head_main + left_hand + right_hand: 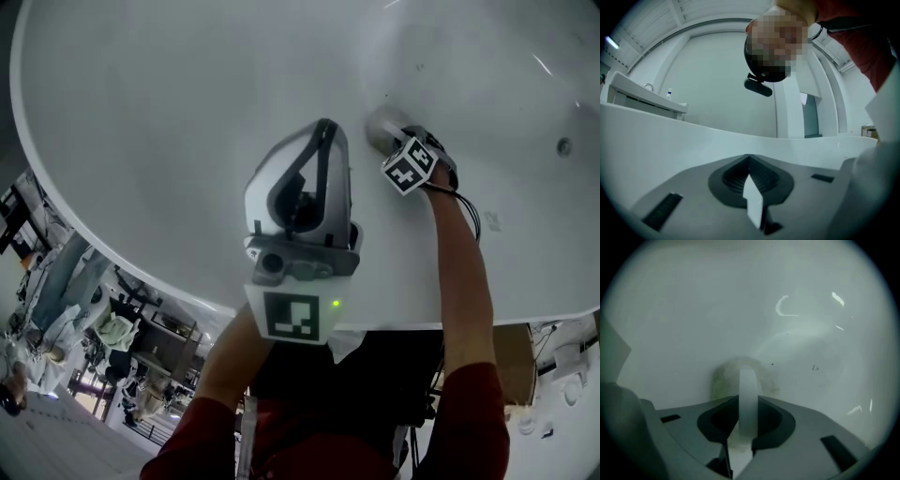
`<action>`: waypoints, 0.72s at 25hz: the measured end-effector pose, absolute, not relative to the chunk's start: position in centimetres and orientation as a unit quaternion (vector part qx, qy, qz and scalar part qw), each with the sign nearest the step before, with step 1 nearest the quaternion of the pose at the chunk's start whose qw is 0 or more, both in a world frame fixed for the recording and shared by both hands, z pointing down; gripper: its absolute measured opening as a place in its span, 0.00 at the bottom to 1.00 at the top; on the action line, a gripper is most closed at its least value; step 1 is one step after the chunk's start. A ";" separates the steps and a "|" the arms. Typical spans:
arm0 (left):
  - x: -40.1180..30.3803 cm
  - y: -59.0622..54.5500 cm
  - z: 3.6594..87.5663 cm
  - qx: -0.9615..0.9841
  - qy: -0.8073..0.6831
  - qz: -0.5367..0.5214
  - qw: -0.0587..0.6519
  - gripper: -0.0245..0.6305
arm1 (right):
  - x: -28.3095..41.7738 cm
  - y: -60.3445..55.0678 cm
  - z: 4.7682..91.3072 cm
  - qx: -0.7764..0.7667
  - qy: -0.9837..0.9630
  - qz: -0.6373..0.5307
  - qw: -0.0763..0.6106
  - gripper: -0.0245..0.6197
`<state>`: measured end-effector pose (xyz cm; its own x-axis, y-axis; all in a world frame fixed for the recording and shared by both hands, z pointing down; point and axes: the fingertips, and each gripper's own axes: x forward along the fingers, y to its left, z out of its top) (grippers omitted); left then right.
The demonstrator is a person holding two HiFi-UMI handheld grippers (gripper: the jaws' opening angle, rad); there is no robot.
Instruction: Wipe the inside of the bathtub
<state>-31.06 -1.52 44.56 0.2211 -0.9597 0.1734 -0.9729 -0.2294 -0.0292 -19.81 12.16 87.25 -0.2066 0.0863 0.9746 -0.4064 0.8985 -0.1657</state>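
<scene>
The white bathtub fills the head view, and I look down into its basin. My right gripper reaches deep inside at arm's length and is shut on a small grey-green wiping pad, which presses against the tub wall. In the right gripper view the gripper has its white fingers together, and the pad shows behind them, flat on the wall. My left gripper hangs above the near rim, pointing up. Its jaws are shut and hold nothing.
A round drain fitting sits far right in the tub. Small dark specks mark the wall near the pad. A cardboard box stands by the tub. The left gripper view shows the tub rim and a washbasin counter.
</scene>
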 end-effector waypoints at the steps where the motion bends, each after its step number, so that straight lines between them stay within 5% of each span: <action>1: -30.8 -1.4 44.6 0.782 -0.617 0.079 0.043 0.06 | -19.6 12.2 86.9 0.116 -0.752 0.199 0.617 0.18; 18: -28.8 -2.3 40.9 0.789 -0.612 0.055 0.031 0.06 | -18.2 11.7 68.0 0.131 -0.818 0.174 0.532 0.18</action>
<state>-28.77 -2.29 40.93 0.2460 -0.9613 0.1240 -0.9680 -0.2502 -0.0188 -18.21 11.69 68.02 -0.3990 -0.0291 0.9165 -0.3993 0.9053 -0.1451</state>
